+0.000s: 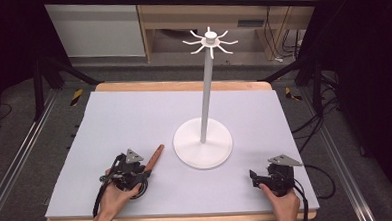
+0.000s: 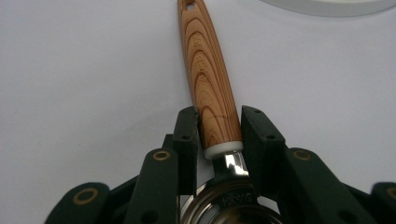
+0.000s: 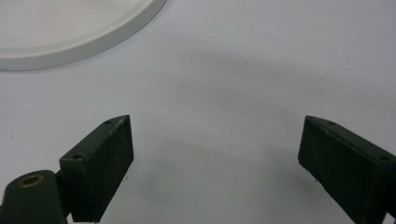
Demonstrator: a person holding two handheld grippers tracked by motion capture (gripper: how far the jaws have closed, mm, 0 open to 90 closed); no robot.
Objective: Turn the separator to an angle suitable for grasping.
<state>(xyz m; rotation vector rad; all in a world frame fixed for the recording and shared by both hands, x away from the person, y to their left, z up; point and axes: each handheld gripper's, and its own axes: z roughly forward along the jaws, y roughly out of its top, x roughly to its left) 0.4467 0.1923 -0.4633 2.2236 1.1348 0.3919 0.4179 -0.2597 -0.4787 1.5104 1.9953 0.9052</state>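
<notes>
Lying on the table (image 1: 134,113), the utensil (image 2: 210,88) we are working with has a wood-grain handle with a hole near its far end, a white collar at the near end, and a shiny metal neck and bowl below that. In the high view the handle (image 1: 156,156) points toward one o'clock from our left gripper (image 1: 136,174), its tip stopping just short of the white stand base (image 1: 203,142).

In the left gripper view we see the left gripper (image 2: 219,135) closed on the near end of the handle, one black jaw pressing each side just above the collar. The utensil rests flat on the pale table surface.

Moving outward, the round base sits at about two o'clock from the left gripper, and a white pole (image 1: 206,95) rises from its centre to a ring of hooks (image 1: 210,41) at the top.

At the four o'clock corner of the table we hold the right gripper (image 1: 259,178), well apart from the utensil. In the right gripper view its jaws stand wide apart with nothing between them (image 3: 215,154), and the rim of the base (image 3: 93,42) curves across at eleven o'clock.
</notes>
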